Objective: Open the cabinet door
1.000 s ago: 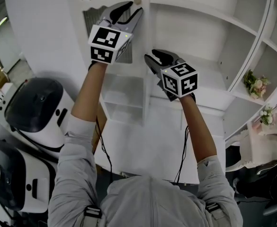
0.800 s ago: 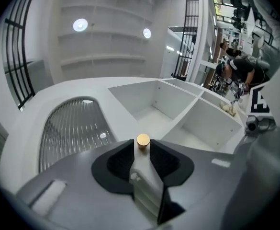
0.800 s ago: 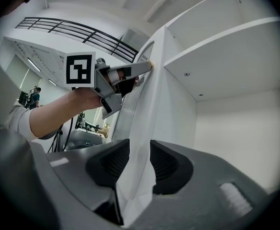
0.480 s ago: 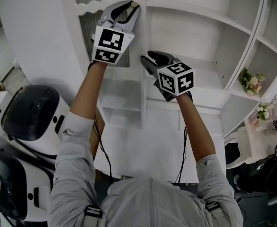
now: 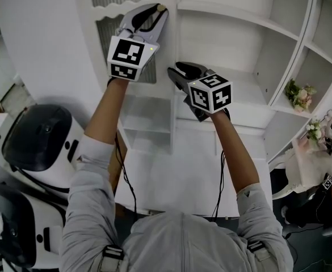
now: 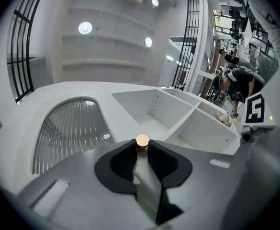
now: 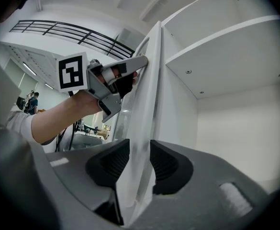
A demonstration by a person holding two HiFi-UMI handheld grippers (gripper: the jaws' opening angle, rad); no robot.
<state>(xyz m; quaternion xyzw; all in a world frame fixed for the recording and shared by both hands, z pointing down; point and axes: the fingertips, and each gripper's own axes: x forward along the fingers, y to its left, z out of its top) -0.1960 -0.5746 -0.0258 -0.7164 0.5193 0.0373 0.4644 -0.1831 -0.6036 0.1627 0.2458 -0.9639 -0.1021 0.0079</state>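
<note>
Two jaws of left gripper [image 5: 156, 11] have just been closing; they now pinch the round knob [image 6: 142, 141] at their tips. Right gripper [image 7: 140, 164] clasps the cabinet door [image 5: 133, 44] by its edge. Door not yet swung; ready to pull.

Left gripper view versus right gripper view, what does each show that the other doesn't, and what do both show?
Left only: the knob pinched by the left gripper, whose jaws have just been closing. Right only: the edge of the door gripped by the right gripper. Both: the white door, open shelves, and the other gripper from outside.
</note>
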